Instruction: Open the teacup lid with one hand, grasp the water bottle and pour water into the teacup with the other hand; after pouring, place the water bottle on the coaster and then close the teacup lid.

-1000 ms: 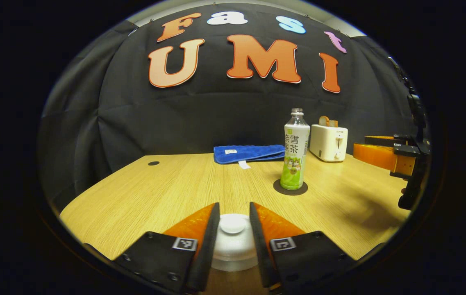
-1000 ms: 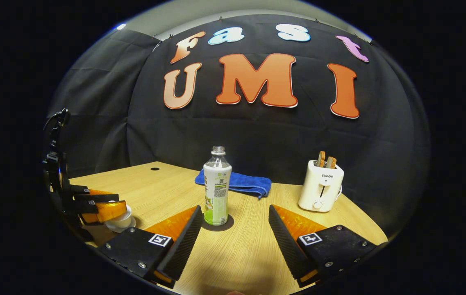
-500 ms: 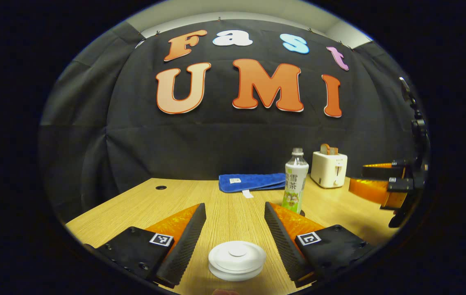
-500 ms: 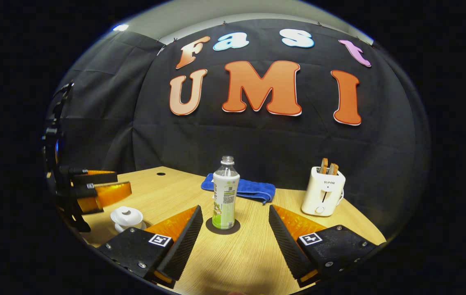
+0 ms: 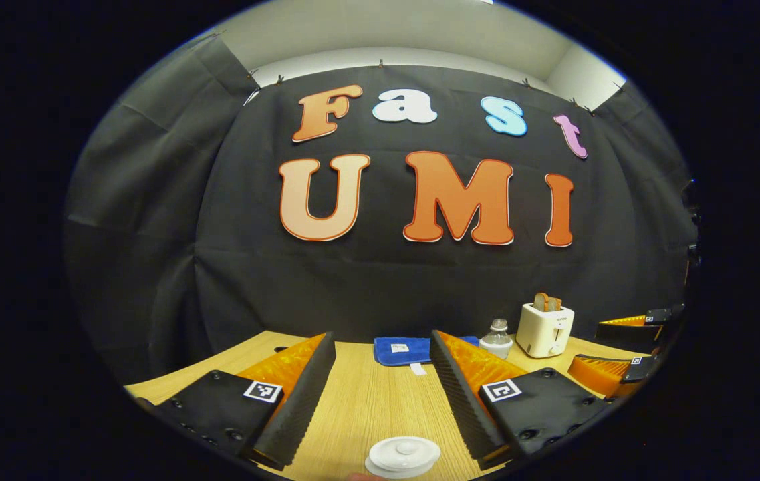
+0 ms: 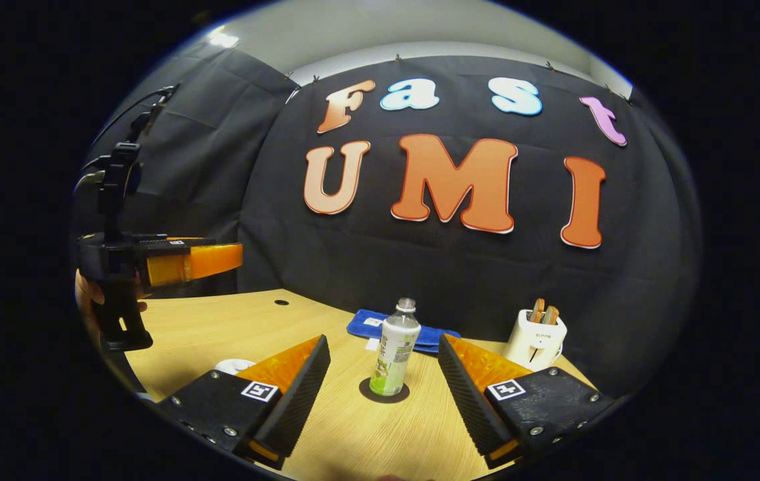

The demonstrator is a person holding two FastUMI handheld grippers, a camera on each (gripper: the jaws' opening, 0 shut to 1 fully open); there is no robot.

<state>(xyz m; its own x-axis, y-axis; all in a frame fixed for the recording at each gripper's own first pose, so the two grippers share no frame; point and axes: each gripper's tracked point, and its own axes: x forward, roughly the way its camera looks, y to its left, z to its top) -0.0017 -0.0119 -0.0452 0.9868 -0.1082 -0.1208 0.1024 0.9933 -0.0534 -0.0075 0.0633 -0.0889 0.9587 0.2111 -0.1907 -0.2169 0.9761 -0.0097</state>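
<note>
- We see the left gripper (image 5: pixel 380 394) spread wide, nothing held; lidded teacup (image 5: pixel 403 457) below the gap, cut off at the view's bottom edge.
- Right gripper (image 6: pixel 383 394) also spread, empty.
- Water bottle (image 6: pixel 394 351) upright on coaster (image 6: pixel 384 391), mid-tabletop (image 6: pixel 353 434).
- Right view: teacup mostly hidden behind a finger.

A light wood-grain table (image 6: pixel 353 434) is seen carrying everything. 1 dark round coaster (image 6: pixel 384 391) lies on it, with the water bottle (image 6: pixel 394 349) stood upright on top. A folded blue cloth (image 6: pixel 361 323) is laid behind the bottle, a white toaster (image 6: pixel 535 339) is set to the right, and the lidded white teacup (image 5: pixel 403 456) rests near the front edge.
</note>
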